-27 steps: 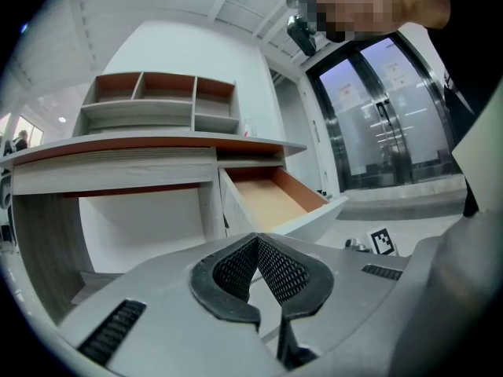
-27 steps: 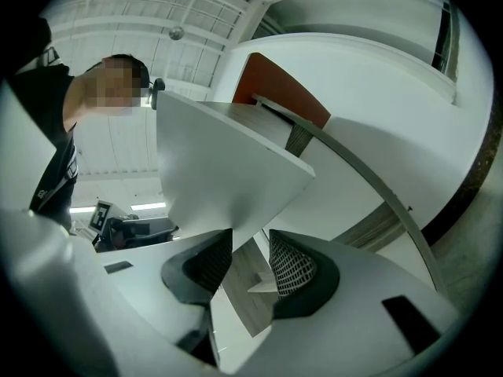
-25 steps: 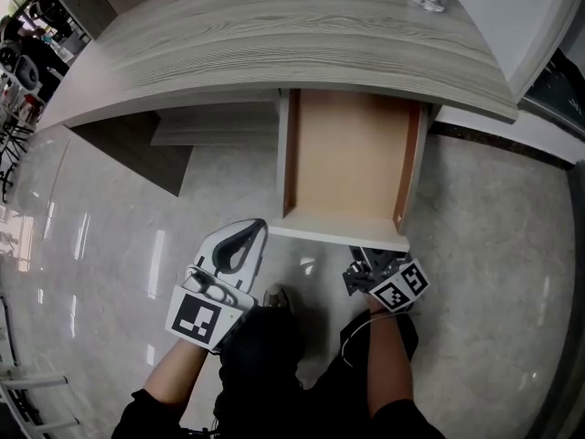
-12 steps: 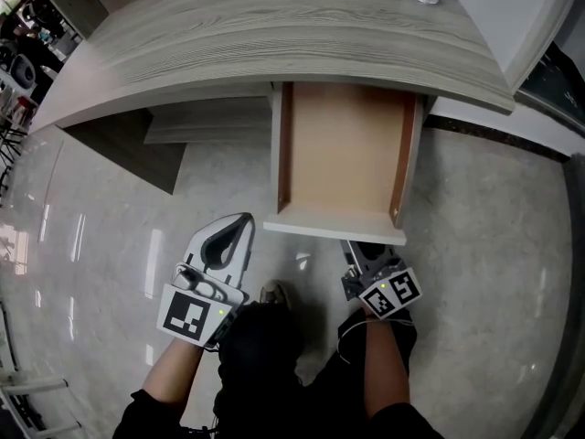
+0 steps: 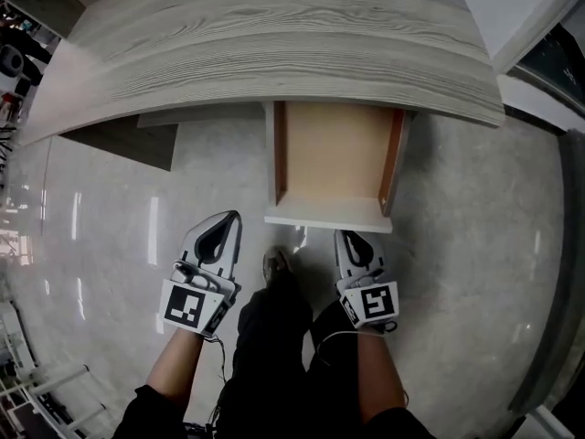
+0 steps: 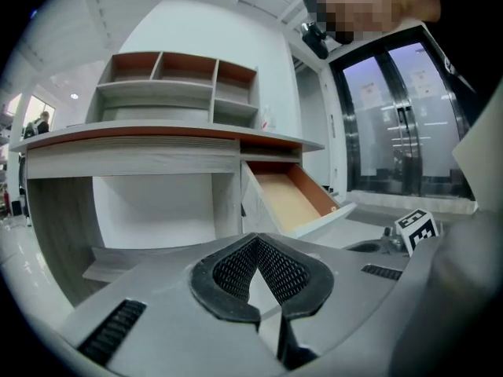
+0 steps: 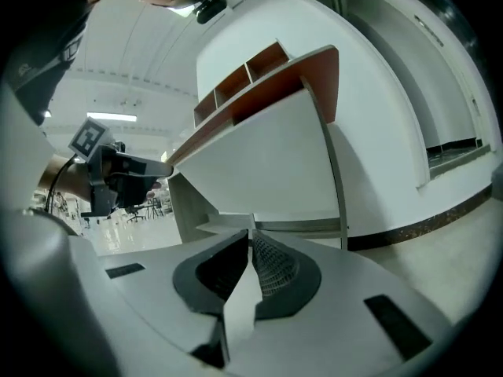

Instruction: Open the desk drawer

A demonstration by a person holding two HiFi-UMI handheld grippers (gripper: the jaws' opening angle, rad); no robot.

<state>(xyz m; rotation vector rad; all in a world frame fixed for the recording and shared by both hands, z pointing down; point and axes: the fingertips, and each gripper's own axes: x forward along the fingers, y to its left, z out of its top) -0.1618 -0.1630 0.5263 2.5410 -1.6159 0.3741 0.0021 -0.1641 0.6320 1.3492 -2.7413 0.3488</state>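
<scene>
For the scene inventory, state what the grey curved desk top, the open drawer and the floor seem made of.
Grey curved desk top: likely wood-grain laminate, matt, streaked grain. Open drawer: white-fronted board, smooth tan inside, probably laminate. Floor: polished pale stone or tile; it mirrors lights.

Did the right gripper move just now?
Yes. The right gripper backed out from under the drawer front, toward the person; its jaws have just been closing, empty.
</scene>
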